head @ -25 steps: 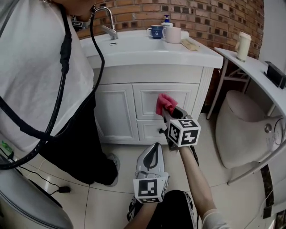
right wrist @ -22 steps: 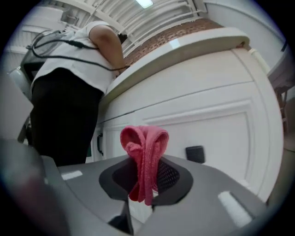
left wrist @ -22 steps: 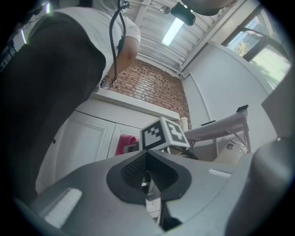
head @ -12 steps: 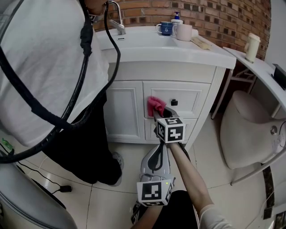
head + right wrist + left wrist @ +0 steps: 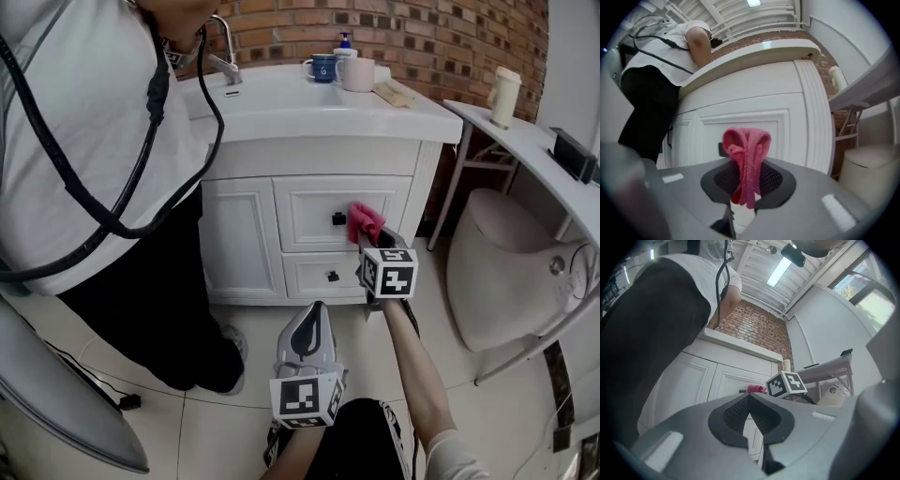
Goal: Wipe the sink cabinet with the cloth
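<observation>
The white sink cabinet stands ahead, with a door at left and two drawers with dark knobs. My right gripper is shut on a pink cloth, which presses on the upper drawer front just right of its knob. In the right gripper view the cloth sticks up folded between the jaws, before the drawer panel. My left gripper hangs low over the floor, shut and holding nothing; its view shows the jaws closed and the cabinet beyond.
A person in a white shirt and black trousers stands close at the cabinet's left, cables hanging down. Cups and a soap bottle sit on the countertop by the tap. A white shelf and a toilet are at right.
The right gripper has slid the cloth rightward along the upper drawer, from left of the knob to right of it. The left gripper stays low.
</observation>
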`<state>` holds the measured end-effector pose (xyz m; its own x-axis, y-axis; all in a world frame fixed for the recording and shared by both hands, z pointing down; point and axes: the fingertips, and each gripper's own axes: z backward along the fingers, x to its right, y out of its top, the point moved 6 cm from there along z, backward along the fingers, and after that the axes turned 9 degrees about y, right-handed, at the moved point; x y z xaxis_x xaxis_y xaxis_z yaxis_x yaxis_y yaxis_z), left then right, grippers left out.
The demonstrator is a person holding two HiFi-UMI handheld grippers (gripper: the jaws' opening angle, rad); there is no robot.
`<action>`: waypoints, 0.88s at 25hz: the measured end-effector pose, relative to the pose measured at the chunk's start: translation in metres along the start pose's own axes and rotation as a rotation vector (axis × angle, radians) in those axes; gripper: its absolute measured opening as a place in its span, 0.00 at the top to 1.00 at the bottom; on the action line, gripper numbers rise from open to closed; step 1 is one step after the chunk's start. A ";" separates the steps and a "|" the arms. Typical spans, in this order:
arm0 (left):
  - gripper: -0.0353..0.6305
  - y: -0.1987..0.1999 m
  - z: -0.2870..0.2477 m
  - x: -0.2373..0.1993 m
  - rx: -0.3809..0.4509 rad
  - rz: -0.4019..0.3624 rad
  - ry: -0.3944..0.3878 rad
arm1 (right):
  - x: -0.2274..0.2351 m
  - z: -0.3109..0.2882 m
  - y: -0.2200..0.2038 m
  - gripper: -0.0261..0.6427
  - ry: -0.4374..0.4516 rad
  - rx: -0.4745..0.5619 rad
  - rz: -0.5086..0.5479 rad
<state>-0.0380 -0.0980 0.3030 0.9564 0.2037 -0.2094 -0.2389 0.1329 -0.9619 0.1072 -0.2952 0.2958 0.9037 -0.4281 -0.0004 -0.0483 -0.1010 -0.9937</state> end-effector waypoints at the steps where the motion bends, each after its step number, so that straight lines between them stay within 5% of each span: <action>1: 0.93 0.000 0.000 0.001 -0.001 -0.005 0.001 | 0.012 0.002 -0.002 0.86 -0.027 -0.009 -0.009; 16: 0.93 -0.002 -0.003 0.006 -0.017 -0.026 -0.012 | 0.092 0.051 -0.024 0.86 -0.236 -0.031 -0.089; 18: 0.93 -0.001 -0.004 0.007 -0.014 -0.029 -0.021 | 0.076 0.054 -0.023 0.86 -0.208 -0.008 -0.116; 22: 0.93 0.003 -0.006 0.009 0.007 -0.023 -0.030 | 0.002 0.034 -0.019 0.86 -0.006 0.036 -0.112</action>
<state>-0.0293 -0.1015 0.2970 0.9562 0.2292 -0.1818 -0.2181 0.1445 -0.9652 0.1240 -0.2633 0.3113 0.9053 -0.4103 0.1099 0.0682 -0.1151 -0.9910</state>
